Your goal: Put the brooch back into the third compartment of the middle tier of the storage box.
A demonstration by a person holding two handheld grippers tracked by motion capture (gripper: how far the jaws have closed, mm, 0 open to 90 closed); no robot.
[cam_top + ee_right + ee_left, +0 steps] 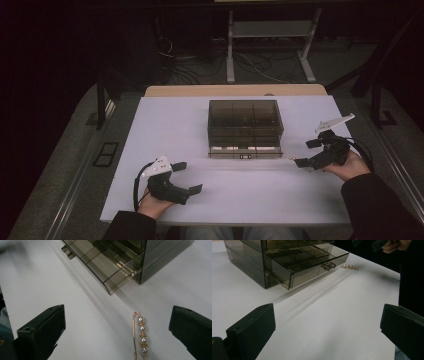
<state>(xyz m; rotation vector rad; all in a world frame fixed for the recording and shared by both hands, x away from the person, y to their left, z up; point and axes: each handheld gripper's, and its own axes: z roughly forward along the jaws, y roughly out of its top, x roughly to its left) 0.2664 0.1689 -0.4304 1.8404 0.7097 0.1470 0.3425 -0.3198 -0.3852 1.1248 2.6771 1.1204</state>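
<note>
1. We saw a pearl pin lying flat on the white table, just beside the front right corner of the smoked acrylic drawer box, whose bottom drawer stood pulled out.
2. In the right gripper view the pin lay between the spread jaws, nearer the right one and touching neither. Its long axis ran roughly along the gripper's line of sight, with the rounded wire loop pointing away, toward the drawer.
3. We judged it light, small and stiff along the wire, yet easily bent. The four round pearls looked smooth, so they would likely slip under hard pads.
4. It lay low against the table, so we thought the best hold was across the row of pearls at the middle, jaws closing square to the long axis; the thin wire alone offered little to pinch.
5. The right gripper was released, jaws wide apart, holding nothing, hovering near the table's right edge.
6. The left gripper was likewise released and empty, near the table's front left, well apart from the pin, facing the drawer's small handle.
</note>
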